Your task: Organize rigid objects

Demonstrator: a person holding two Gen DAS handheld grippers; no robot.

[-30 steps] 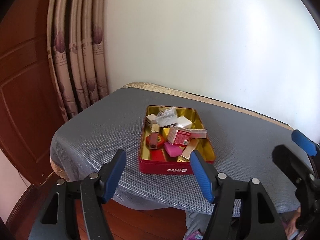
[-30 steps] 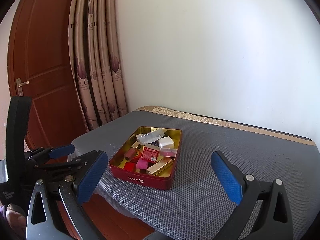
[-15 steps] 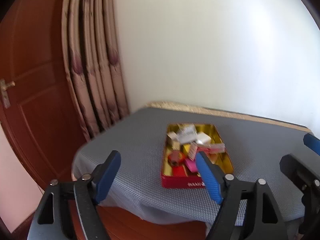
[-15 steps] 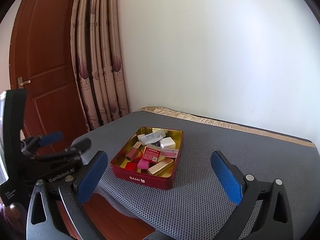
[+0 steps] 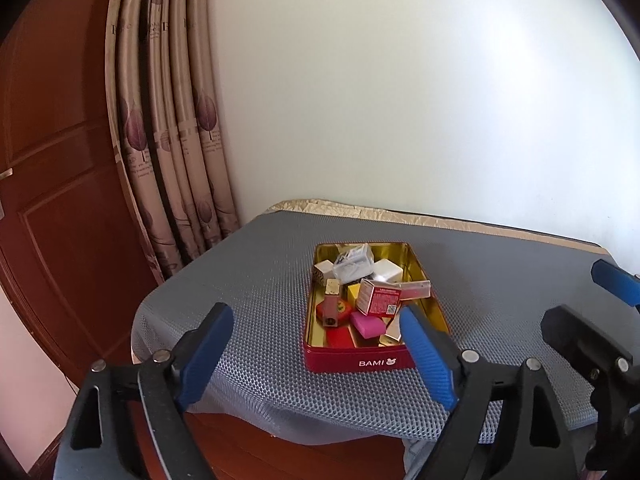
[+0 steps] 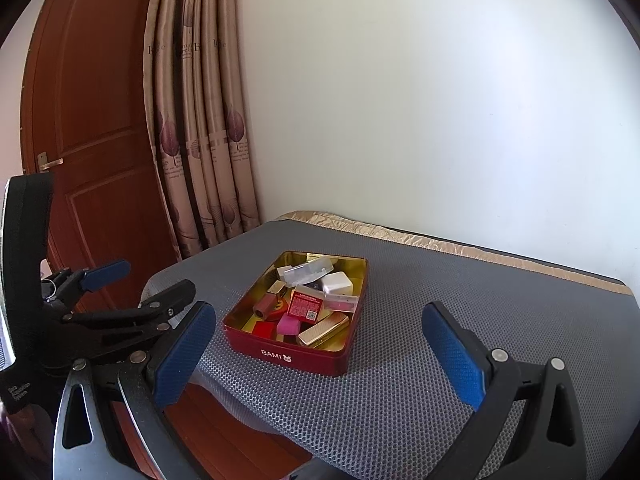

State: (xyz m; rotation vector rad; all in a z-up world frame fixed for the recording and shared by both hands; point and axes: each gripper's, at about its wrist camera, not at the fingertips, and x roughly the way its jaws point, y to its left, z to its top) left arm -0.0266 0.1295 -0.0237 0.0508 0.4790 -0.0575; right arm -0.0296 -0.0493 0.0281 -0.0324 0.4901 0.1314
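BAMI tin (image 5: 360, 360), full of small boxes, lies ahead of both pairs of fingers, its long axis pointing away. The left gripper (image 5: 320, 356), whose jaws have just been opening and hold nothing, seems nearer; the right gripper (image 6: 320, 356) is spread wide too, empty.

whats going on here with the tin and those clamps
A person holds a gripper in each hand over a grey-covered table. A red tin packed with small boxes sits on it, untouched. The left gripper has just been opening, nothing between its fingers; the right gripper is open and empty too.
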